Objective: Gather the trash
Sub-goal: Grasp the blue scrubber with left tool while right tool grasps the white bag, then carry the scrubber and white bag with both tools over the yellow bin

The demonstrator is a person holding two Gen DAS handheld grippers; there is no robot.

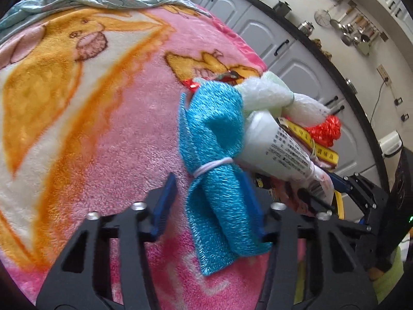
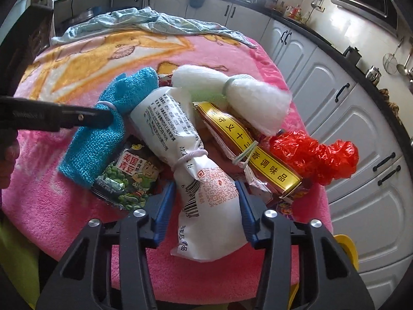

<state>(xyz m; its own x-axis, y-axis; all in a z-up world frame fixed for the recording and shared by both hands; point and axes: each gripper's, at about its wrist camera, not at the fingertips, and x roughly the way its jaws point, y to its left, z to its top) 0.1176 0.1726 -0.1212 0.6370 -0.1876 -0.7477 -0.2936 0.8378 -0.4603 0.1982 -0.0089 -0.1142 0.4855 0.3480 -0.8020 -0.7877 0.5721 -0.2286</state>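
A heap of trash lies on a pink blanket (image 1: pixel 116 142). My left gripper (image 1: pixel 210 201) straddles a blue mesh cloth (image 1: pixel 219 155) tied with a white band; a thin gap shows beside its left pad, so it is open. My right gripper (image 2: pixel 205 206) has both blue pads against a white printed bag (image 2: pixel 206 180) and is shut on it. Around the bag lie a green pea snack packet (image 2: pixel 129 178), a yellow-labelled seasoning packet (image 2: pixel 258 149), a white foam net bundle (image 2: pixel 232 95) and a crumpled red plastic bag (image 2: pixel 315 155). The left gripper's fingers (image 2: pixel 103 116) rest over the blue mesh cloth (image 2: pixel 103 149).
A light blue cloth (image 2: pixel 144 20) is bunched at the blanket's far end. White kitchen cabinets (image 2: pixel 348 129) run along the right under a dark counter. A yellow object (image 2: pixel 346 245) sits below the blanket's right edge. A green sleeve (image 2: pixel 15 258) shows at the left.
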